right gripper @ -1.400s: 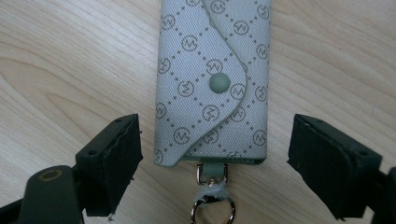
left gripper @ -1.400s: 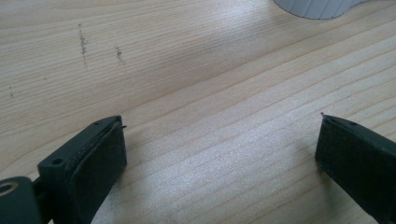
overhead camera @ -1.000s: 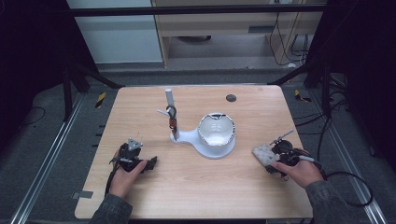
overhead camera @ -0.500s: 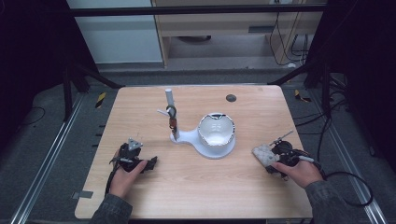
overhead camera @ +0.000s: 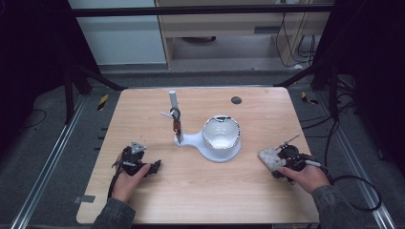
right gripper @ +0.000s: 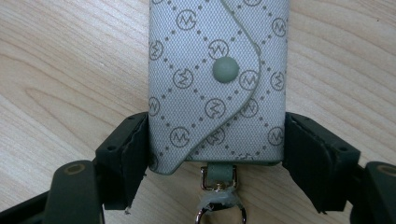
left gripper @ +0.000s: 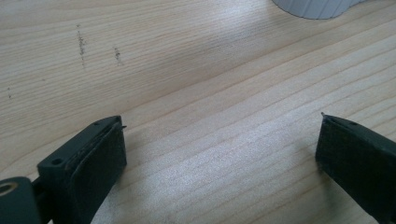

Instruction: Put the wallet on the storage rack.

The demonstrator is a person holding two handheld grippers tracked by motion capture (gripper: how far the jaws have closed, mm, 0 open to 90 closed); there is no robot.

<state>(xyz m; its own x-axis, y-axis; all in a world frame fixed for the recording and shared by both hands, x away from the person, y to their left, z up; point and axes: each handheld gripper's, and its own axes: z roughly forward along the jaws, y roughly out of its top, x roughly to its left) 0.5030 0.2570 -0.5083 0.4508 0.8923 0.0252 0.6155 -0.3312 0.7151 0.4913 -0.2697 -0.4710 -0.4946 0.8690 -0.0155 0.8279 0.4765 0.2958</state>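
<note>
The key pouch (right gripper: 217, 79) was a pale grey-green woven fabric printed with dotted diamonds and small circled monograms, its curved flap fastened by a round matching snap. A short tab at its lower end carried a metal clasp and ring (right gripper: 219, 205). It lay flat on the light wooden counter (overhead camera: 191, 191) at the lower right of the high view (overhead camera: 270, 158), and the right tool (right gripper: 217, 154) gripped it from both sides, its black padded jaws pressed against the long edges.

At the lower left the left tool (overhead camera: 155, 167) rested on the counter in the person's hand, its jaws spread wide over bare wood grain with nothing between them.

Near the centre stood a white stand (overhead camera: 200, 143) with an upright post (overhead camera: 173, 102) and a round white bowl (overhead camera: 220, 133); I could not tell whether anything lay in it. A small dark disc (overhead camera: 236, 100) sat toward the upper right.
</note>
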